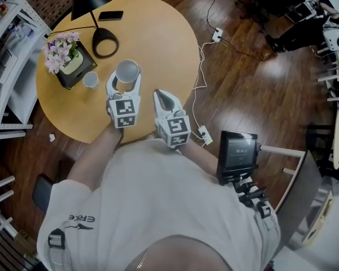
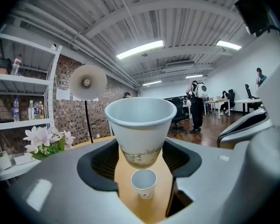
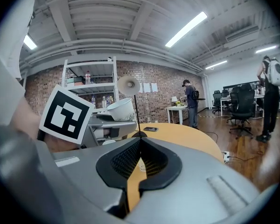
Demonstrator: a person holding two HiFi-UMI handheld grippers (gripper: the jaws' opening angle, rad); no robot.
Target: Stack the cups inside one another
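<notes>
Seemingly mid-carry: left gripper (image 1: 126, 82) clamps the large cup (image 2: 141, 125), next needing centring over the small cup (image 2: 143, 182) ahead; right gripper (image 1: 168, 101) closed, empty.

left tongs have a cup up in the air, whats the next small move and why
Probably slide the left tongs leftward in the head view until the held cup hangs over the other cup, then lower it in. The held cup is upright and clear of the table, while the other cup stands open beside the flowers, not yet underneath.
</notes>
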